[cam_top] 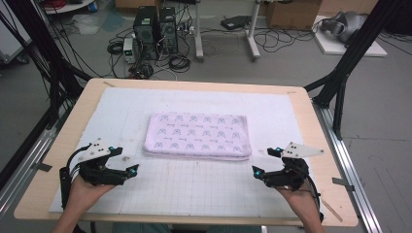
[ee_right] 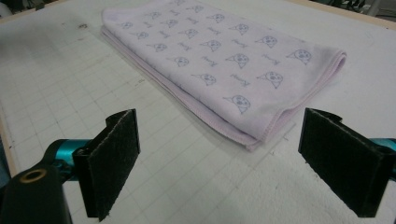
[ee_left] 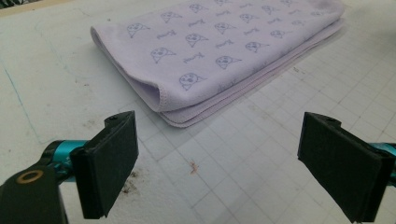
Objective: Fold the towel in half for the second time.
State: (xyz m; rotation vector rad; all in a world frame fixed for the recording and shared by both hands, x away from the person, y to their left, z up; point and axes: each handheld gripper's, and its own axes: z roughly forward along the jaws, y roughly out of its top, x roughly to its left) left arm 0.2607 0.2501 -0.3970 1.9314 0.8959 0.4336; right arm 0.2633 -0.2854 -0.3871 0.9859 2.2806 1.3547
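Both forearms come in from the bottom edge, one on each side. The left hand-held gripper (cam_top: 125, 161) sits low and points inward to the right, jaws spread wide with nothing between them. The right hand-held gripper (cam_top: 266, 162) mirrors it, aimed inward to the left, jaws just as wide apart and empty. Each hand (cam_top: 87, 191) wraps its grip from underneath.

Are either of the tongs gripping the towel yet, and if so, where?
No. Both the left tongs and right tongs stand open and empty, short of the folded lilac patterned cloth towel.
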